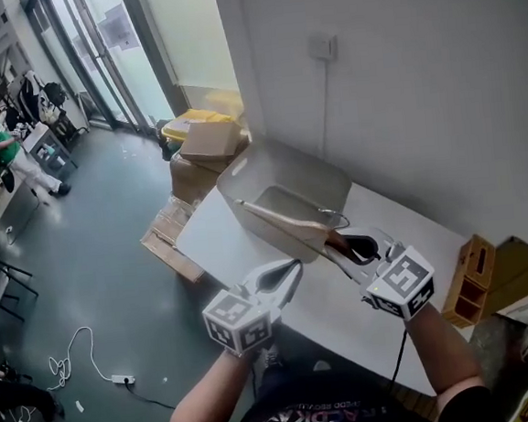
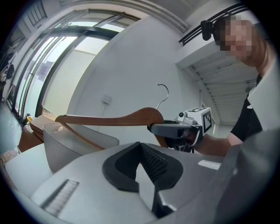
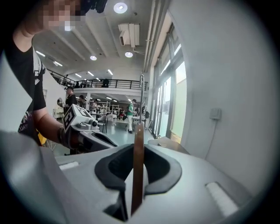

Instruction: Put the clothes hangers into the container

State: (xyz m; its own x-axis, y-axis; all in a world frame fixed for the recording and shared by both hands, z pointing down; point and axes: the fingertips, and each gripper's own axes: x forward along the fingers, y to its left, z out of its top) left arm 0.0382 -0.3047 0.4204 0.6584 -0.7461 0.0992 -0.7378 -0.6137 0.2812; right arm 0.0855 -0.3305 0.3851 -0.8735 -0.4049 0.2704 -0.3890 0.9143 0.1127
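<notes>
Overhead, the right gripper [image 1: 345, 249] is clamped on a wooden hanger [image 1: 283, 220], whose far arm reaches over the grey container [image 1: 288, 171] at the white table's [image 1: 346, 308] far end. The left gripper [image 1: 288, 275] hangs beside it, jaws together and empty. Cardboard boxes [image 1: 199, 156] crowd the floor past the container, and a wooden box [image 1: 469, 279] stands at the table's right. The left gripper view shows the hanger crossing ahead against a white wall. In the right gripper view it stands edge-on between the pads, with an open hall beyond.

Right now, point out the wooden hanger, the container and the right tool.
wooden hanger [image 1: 283, 218], head view, middle of its arm.
container [image 1: 302, 170], head view, far wall.
right tool [image 1: 348, 248], head view, between its fingertips, shut on the hanger.
</notes>
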